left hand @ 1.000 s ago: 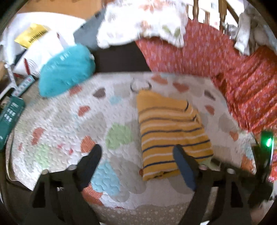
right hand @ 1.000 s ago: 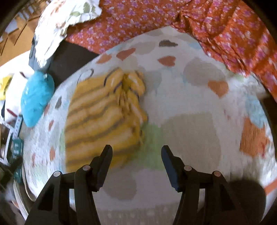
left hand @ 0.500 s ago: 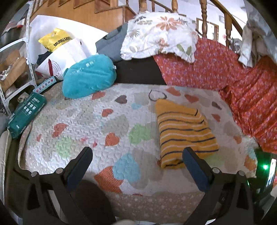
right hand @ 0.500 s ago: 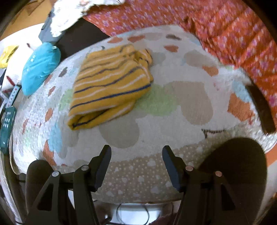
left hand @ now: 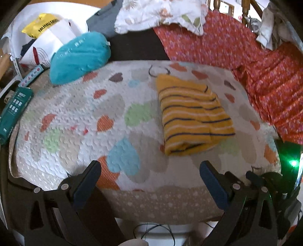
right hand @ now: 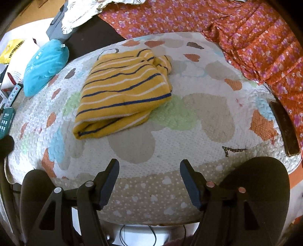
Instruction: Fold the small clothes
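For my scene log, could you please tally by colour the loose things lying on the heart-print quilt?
Yellow: 1, the folded striped garment
Teal: 1, the cushion, resting partly on the quilt at its far left corner
Total: 2

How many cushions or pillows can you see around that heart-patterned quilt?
2. A teal cushion lies at the quilt's far left corner, and a white floral pillow is propped behind it against the dark backrest. Others may be hidden under the red floral cloth.
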The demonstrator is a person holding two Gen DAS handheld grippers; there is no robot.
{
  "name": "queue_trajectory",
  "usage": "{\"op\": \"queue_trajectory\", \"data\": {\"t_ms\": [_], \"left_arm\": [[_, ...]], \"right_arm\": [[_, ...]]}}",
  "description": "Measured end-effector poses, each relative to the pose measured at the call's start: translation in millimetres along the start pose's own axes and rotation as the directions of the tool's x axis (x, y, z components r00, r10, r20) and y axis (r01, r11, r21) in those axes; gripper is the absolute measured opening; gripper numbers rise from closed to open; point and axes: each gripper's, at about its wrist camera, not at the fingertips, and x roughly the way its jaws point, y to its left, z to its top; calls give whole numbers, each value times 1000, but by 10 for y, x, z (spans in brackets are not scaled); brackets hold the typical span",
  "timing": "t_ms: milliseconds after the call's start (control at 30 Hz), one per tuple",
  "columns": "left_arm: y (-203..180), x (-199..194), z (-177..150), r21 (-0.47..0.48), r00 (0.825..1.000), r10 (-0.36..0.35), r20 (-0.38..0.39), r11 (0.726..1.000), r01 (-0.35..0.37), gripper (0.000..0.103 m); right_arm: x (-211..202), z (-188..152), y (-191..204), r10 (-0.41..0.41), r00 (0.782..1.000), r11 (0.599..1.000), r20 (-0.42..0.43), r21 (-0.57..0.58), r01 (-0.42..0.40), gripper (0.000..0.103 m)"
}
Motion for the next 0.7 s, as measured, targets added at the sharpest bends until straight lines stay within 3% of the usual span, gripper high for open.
{"op": "queue_trajectory", "data": {"t_ms": [700], "left_arm": [[-65,179,-105,32,995,-5,-97,999,8,103]], "right_arm": [[107,-29,32,1,999,1000,-38,-20,-2,73]]}}
